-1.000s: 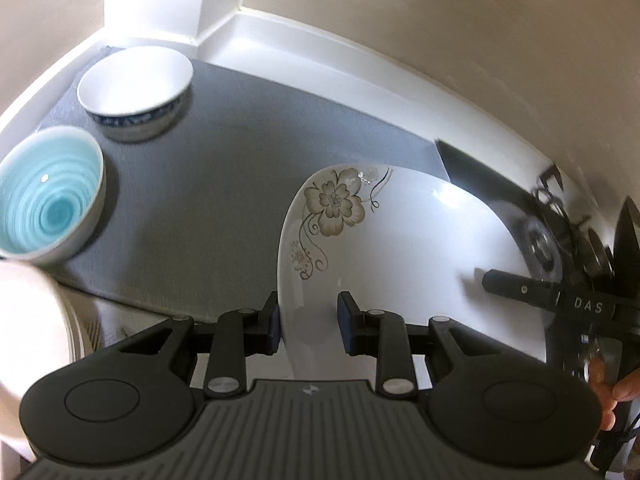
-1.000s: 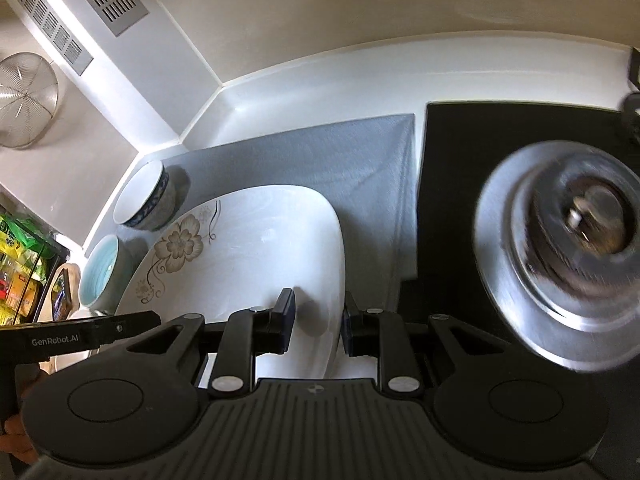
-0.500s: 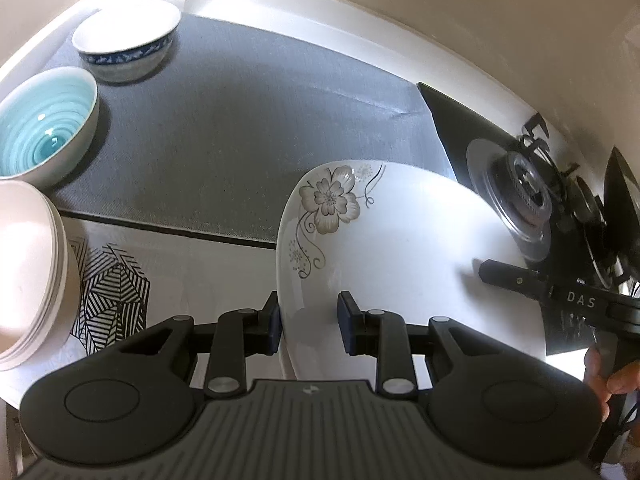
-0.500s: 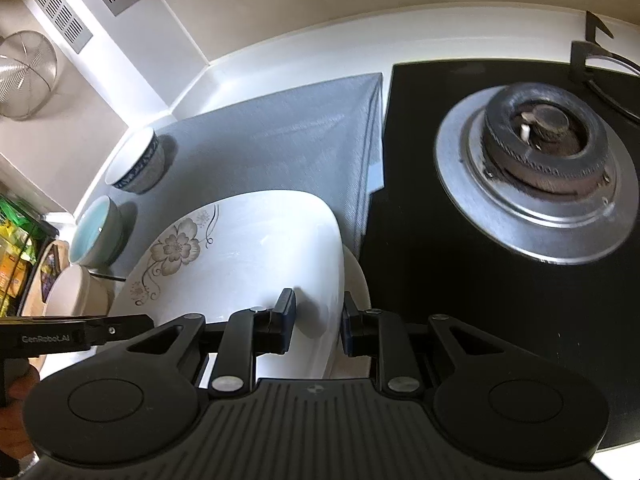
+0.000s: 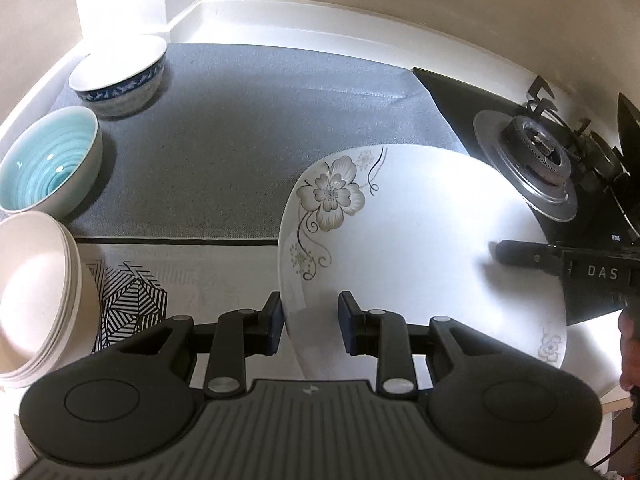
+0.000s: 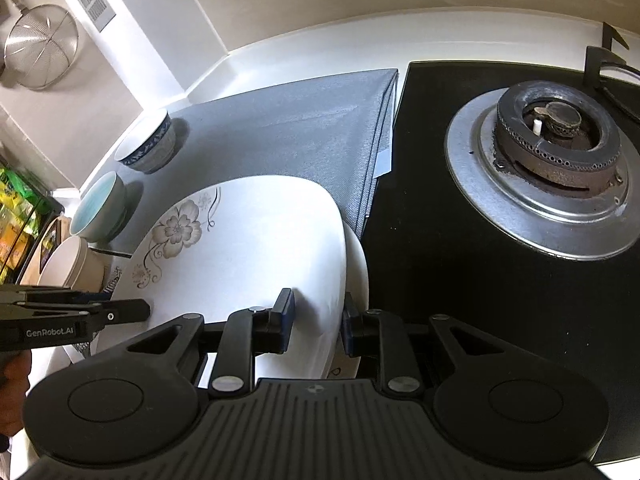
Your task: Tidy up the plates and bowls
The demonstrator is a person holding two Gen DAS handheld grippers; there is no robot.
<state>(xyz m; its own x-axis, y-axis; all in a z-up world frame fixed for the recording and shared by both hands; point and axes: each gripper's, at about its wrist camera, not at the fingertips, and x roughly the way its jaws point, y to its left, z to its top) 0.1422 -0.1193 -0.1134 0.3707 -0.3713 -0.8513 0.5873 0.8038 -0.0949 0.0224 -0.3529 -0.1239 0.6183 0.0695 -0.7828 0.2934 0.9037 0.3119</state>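
From left to right, the left gripper [image 5: 310, 322] and the right gripper [image 6: 318, 320] each clamp an opposite rim of the white flower-printed ceramic plate [image 5: 420, 256], held above another white plate [image 6: 357, 268] beside the black gas hob [image 6: 500, 260].

A grey mat [image 5: 248, 132] is lying on the white counter [image 5: 320, 20], touching the black stove top [image 6: 460, 272] where a gas burner [image 6: 554, 148] is sitting. A wire strainer [image 6: 40, 52] is hanging on the wall, and a striped cloth [image 5: 128, 304] is lying beside the mat.
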